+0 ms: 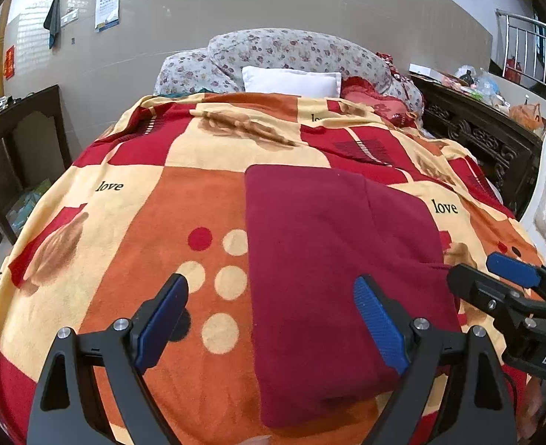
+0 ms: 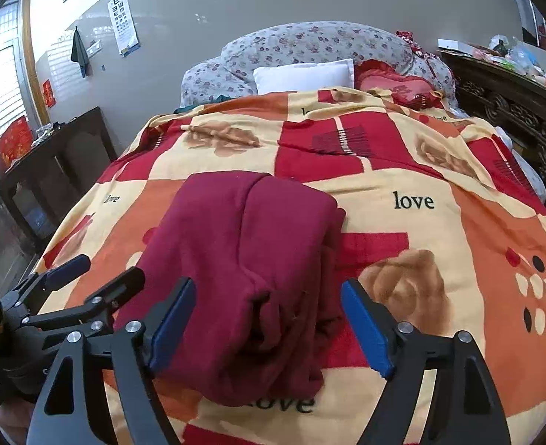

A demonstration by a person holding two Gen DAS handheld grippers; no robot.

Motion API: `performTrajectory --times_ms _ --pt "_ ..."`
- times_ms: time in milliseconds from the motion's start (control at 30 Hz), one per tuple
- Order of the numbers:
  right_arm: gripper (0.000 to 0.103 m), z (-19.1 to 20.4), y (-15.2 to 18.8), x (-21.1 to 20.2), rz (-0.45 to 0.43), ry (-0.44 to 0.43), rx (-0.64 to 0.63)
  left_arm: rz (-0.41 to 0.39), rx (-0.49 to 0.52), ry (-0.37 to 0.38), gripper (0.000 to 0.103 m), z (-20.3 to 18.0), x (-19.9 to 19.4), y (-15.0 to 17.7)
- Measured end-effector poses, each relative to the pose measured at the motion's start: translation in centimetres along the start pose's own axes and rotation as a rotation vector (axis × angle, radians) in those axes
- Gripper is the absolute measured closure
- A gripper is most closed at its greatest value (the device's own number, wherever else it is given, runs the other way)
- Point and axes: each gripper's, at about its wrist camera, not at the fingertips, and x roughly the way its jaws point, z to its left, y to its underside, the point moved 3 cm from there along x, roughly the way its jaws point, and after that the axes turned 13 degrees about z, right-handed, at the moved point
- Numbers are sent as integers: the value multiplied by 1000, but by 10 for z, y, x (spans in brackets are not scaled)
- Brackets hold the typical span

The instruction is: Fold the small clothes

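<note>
Both tongs spread wide, empty: left tongs [image 1: 271,322] straddle the near left edge of the maroon garment [image 1: 332,270], right tongs [image 2: 269,324] straddle its bunched near right end. Garment lies folded on the patterned blanket [image 1: 184,200] mid-bed, long axis running away toward the pillows [image 1: 291,81]. Right tongs look nearer the loose cloth. Nothing blocks; dark wooden cabinet [image 1: 491,137] sits well apart, beyond the bed's right edge.
</note>
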Motion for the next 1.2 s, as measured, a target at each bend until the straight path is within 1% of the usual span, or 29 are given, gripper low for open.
performTrajectory --times_ms 100,367,1200 --pt "16 1 1 0 0 17 -3 -3 -4 -6 13 1 -1 0" --pt "14 1 2 2 3 23 1 -6 7 -24 13 0 -2 0" --pt "13 3 3 14 45 4 17 11 16 -32 13 6 6 1"
